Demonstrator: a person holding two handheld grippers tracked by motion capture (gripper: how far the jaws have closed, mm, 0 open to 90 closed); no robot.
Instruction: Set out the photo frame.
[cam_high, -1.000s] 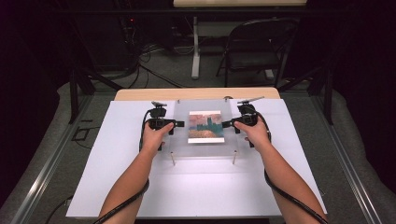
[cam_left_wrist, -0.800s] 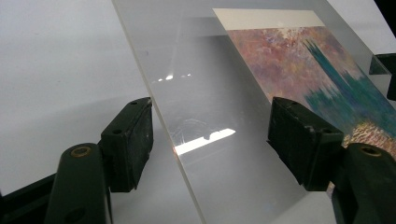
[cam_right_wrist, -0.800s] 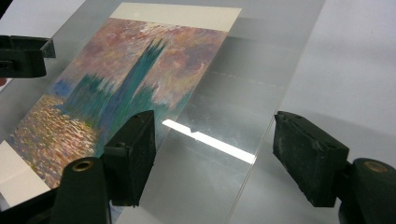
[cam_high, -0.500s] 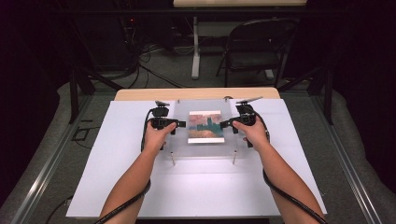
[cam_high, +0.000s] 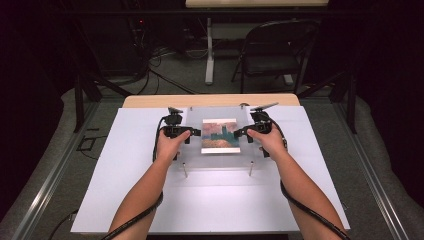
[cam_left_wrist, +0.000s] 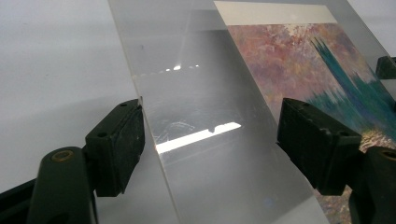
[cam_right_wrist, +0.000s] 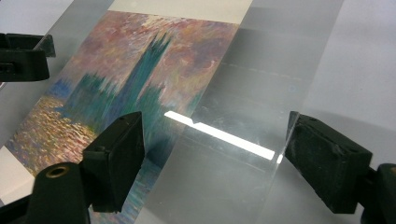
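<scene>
A clear acrylic plate rests on short metal posts over the white table, with a painted print of a dark tower under a pink sky beneath it. My left gripper is at the plate's left edge and my right gripper at its right edge. In the left gripper view the left gripper straddles the plate's edge; its jaws have just been opening and the pads stand off it. In the right gripper view the right gripper has also just been opening around the plate, not pressing on it.
A white board covers the table, with a wooden strip at the far edge. Two posts stand at the plate's near side. A folding chair and cables lie on the floor beyond.
</scene>
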